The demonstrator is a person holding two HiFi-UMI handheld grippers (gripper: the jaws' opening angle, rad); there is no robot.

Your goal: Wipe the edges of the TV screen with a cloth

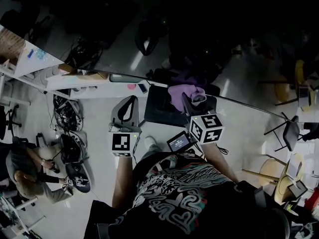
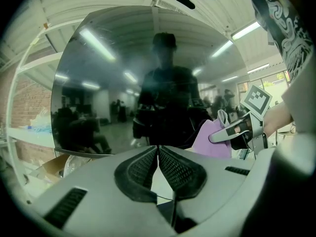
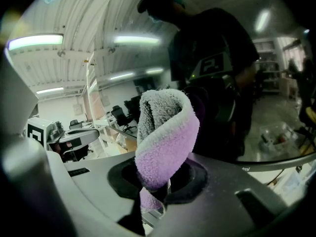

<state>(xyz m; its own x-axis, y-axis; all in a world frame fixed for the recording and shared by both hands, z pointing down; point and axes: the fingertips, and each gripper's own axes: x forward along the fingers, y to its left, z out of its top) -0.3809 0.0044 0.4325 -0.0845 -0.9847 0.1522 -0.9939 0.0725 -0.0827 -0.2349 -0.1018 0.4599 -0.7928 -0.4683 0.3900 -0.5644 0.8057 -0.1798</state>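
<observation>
A large dark TV screen [image 2: 123, 83] fills the left gripper view and mirrors the room and the person. My left gripper [image 2: 158, 149] points at its lower edge, jaws shut with nothing between them. My right gripper [image 3: 159, 184] is shut on a purple cloth [image 3: 165, 142] folded into a loop with its grey side inward; the cloth stands close to the TV screen [image 3: 222, 83], just above the lower bezel [image 3: 276, 163]. In the head view the left gripper [image 1: 130, 102] and right gripper [image 1: 193, 101] sit side by side, the purple cloth [image 1: 185, 91] at the right one's tip.
White shelving [image 2: 29, 73] and a brick wall stand left of the TV, with a cardboard box [image 2: 54, 164] below. A white shelf with small items [image 1: 75, 81] lies at the left in the head view. A seated person [image 1: 30, 176] is at far left.
</observation>
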